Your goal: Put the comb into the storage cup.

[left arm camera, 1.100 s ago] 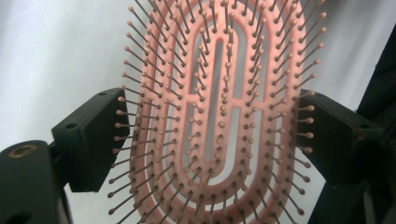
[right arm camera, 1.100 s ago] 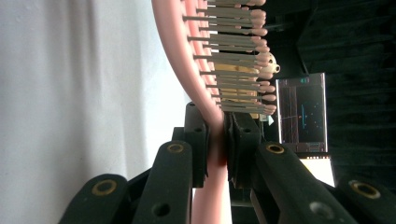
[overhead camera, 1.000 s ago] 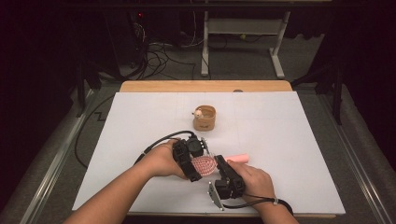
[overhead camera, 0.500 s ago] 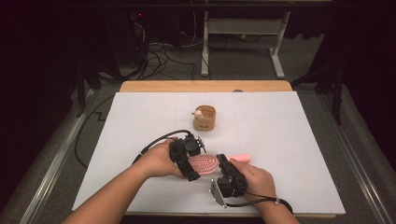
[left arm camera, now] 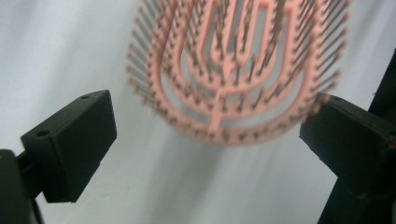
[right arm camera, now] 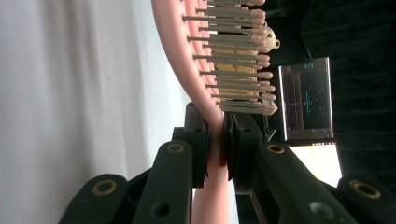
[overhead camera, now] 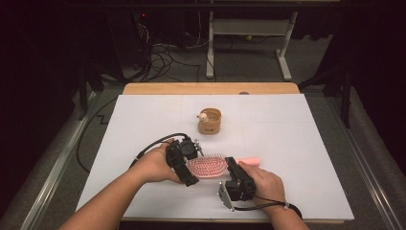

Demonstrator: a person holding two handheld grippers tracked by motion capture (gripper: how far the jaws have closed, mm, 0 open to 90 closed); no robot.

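- Pink brush point(overhead camera: 207, 166) sits low over the white counter point(overhead camera: 297, 143), near the front edge, between the two hands. Bristles face up, handle pointing to the person's right.
- Right gripper point(overhead camera: 231, 165) has its fingers clamped tight on the brush neck, right where the head meets the handle. In the right gripper view you can see the neck pinched between the two pads point(right arm camera: 196, 135), with the bristles point(right arm camera: 233, 56) sticking out sideways.
- Left gripper point(overhead camera: 184, 160) is at the rounded tip of the brush head, fingers spread wide. In the left gripper view the brush point(left arm camera: 238, 70) tip hangs between the two fingers point(left arm camera: 70, 140) with open gap on both sides, touching neither.
- Can't tell if the brush is actually resting on the counter or held just off it.
- Small wooden cup point(overhead camera: 209, 121) stands farther back near the middle of the counter, well apart from the brush, with a little pale figure on its rim.
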